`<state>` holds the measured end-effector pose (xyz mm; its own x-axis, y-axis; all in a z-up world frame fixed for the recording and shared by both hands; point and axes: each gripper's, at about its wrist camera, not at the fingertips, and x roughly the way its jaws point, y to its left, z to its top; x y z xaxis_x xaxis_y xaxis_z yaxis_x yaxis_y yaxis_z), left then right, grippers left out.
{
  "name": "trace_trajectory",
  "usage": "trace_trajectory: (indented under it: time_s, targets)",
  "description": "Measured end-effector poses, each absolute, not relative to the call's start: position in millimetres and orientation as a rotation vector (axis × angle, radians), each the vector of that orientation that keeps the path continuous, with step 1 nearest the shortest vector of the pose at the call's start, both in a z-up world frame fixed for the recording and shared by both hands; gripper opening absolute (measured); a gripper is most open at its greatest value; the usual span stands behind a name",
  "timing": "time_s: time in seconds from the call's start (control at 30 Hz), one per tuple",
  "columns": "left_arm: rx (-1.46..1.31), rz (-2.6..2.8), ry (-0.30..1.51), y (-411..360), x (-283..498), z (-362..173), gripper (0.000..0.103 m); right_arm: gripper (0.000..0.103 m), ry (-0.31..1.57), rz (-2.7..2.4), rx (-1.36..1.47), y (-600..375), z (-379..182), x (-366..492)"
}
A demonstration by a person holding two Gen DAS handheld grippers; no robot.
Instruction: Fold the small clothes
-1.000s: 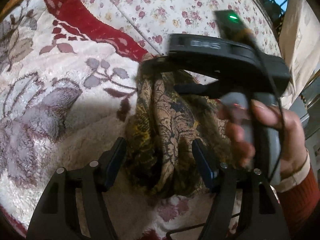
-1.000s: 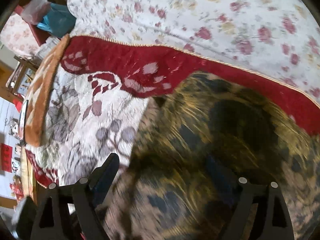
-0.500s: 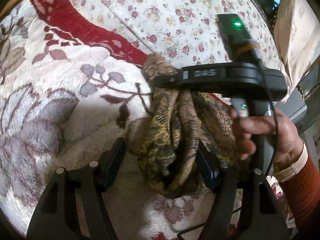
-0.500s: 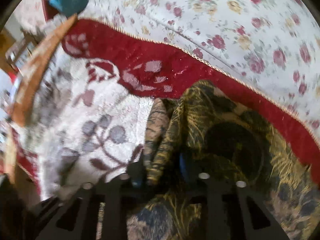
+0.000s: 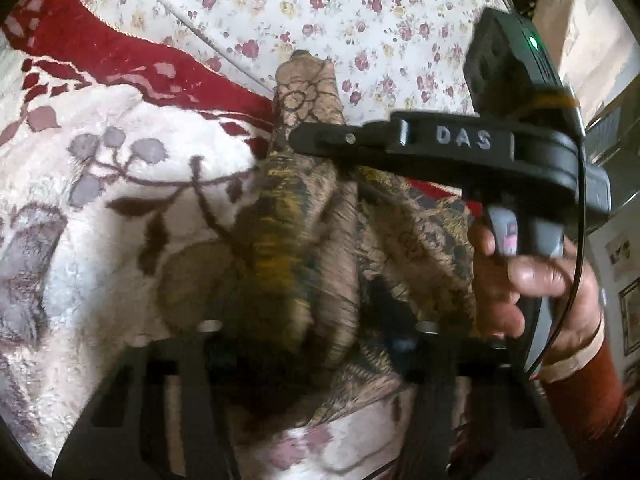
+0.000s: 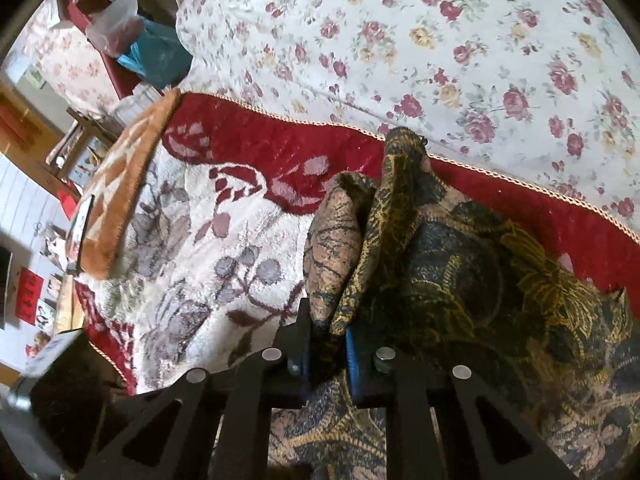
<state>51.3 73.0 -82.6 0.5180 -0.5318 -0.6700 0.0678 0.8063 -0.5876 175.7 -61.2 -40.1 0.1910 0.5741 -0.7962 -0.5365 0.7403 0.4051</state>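
Note:
A brown, gold and dark patterned cloth (image 5: 308, 92) lies bunched on a cream and red blanket (image 5: 120, 200). My right gripper (image 6: 328, 344) pinches a folded edge of the cloth (image 6: 460, 272) between its blue pads, and its jaws are still closing. From the left wrist view that gripper (image 5: 320, 140) holds the cloth's top raised, with a person's hand (image 5: 540, 280) on its handle. My left gripper (image 5: 316, 336) is low and blurred. Its jaws are closing on the hanging bunch, which fills the gap and touches both fingers.
A white sheet with red flowers (image 6: 440, 40) covers the bed beyond the blanket's red border (image 6: 260, 140). An orange-brown folded blanket edge (image 6: 124, 184) lies at the left. Plastic bags (image 6: 152, 52) and furniture stand past the bed's far left corner.
The right gripper shut on a fold of the cloth and lifted it higher. The left fingers moved inward around the bunch, and the cloth now hangs stretched between the two grippers.

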Motion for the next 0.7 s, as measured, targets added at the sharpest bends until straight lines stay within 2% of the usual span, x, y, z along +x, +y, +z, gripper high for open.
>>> trace_trajectory:
  time_s: [0.03,0.1,0.23,0.3,0.33,0.37,0.4,0.43,0.5,0.53,0.57,0.67,0.7]
  targets:
    - [-0.541,-0.382,0.959,73,51,-81,0.029,0.013,1.136,0.781,0.051,-65,-39,176]
    - [-0.550,-0.394,0.931,72,50,-76,0.022,0.013,1.148,0.785,0.088,-71,-40,179]
    - [-0.525,-0.411,0.902,63,46,-69,0.021,0.014,1.198,0.788,0.124,-68,-41,187]
    - [-0.525,-0.419,0.899,60,48,-68,0.021,0.021,1.202,0.781,0.073,-57,-38,188]
    - [-0.524,-0.422,0.897,59,48,-67,0.022,0.041,1.200,0.774,0.047,-53,-37,187]
    - [-0.522,-0.425,0.895,59,46,-67,0.022,0.071,1.195,0.761,-0.004,-43,-36,187]
    - [-0.518,-0.427,0.894,58,45,-66,0.022,0.083,1.196,0.758,-0.037,-36,-38,187]
    - [-0.514,-0.426,0.895,57,45,-66,0.022,0.088,1.198,0.757,-0.071,-30,-41,186]
    - [-0.513,-0.423,0.897,58,45,-66,0.021,0.080,1.205,0.741,-0.159,-16,-50,183]
    - [-0.517,-0.419,0.902,59,45,-66,0.022,0.053,1.212,0.726,-0.176,-14,-55,182]
    - [-0.518,-0.411,0.907,59,46,-67,0.021,0.034,1.211,0.703,-0.183,-15,-58,181]
    - [-0.506,-0.421,0.915,57,46,-61,0.021,0.021,1.139,0.716,-0.123,-39,-47,175]
    - [-0.487,-0.434,0.913,53,44,-54,0.021,0.020,1.122,0.725,-0.100,-49,-41,174]
